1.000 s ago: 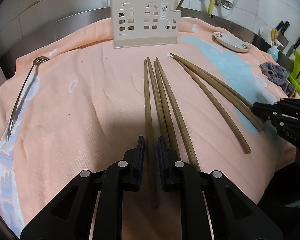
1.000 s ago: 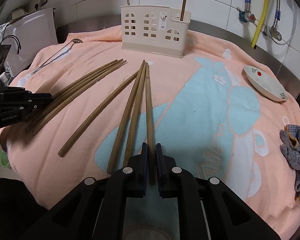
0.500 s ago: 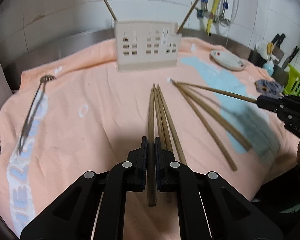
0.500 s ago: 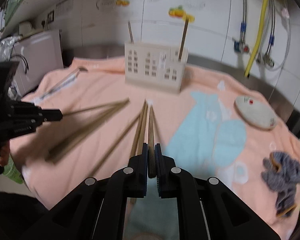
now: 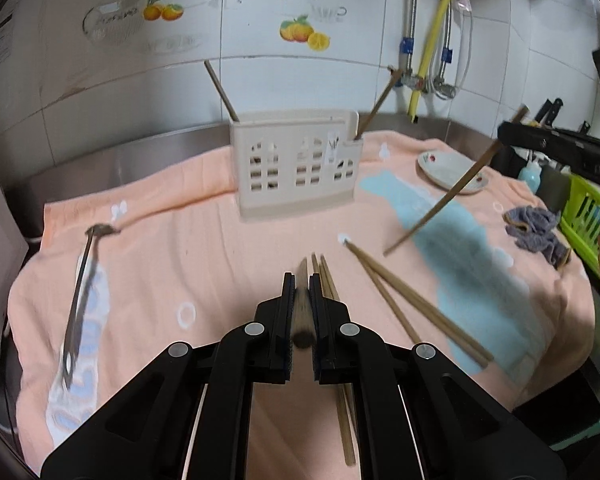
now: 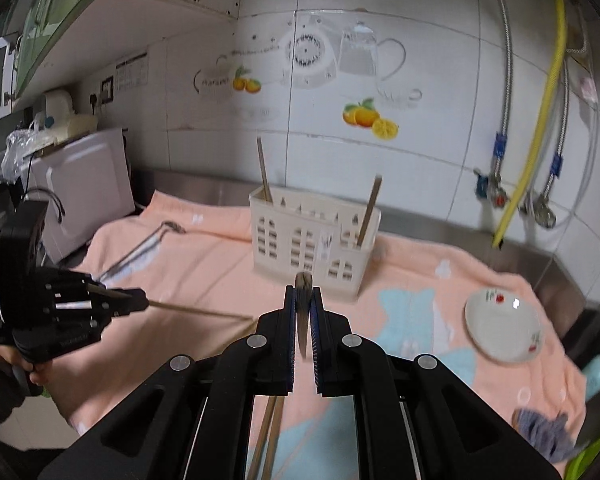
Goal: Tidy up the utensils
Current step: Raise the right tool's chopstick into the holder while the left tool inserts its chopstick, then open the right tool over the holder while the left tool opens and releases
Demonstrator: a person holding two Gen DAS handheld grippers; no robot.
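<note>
Wooden chopstick (image 5: 302, 312) clamped in left gripper (image 5: 300, 320), another chopstick (image 6: 303, 300) in right gripper (image 6: 303, 320), both raised before the holder (image 6: 314, 240); judged light, stiff, smooth; hold near the thick end.

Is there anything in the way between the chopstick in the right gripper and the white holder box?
Nothing visible blocks it. The right gripper is shut on a chopstick held up in the air, and only bare peach towel lies between it and the holder. The holder's top is open, with just two chopsticks standing at its ends.
</note>
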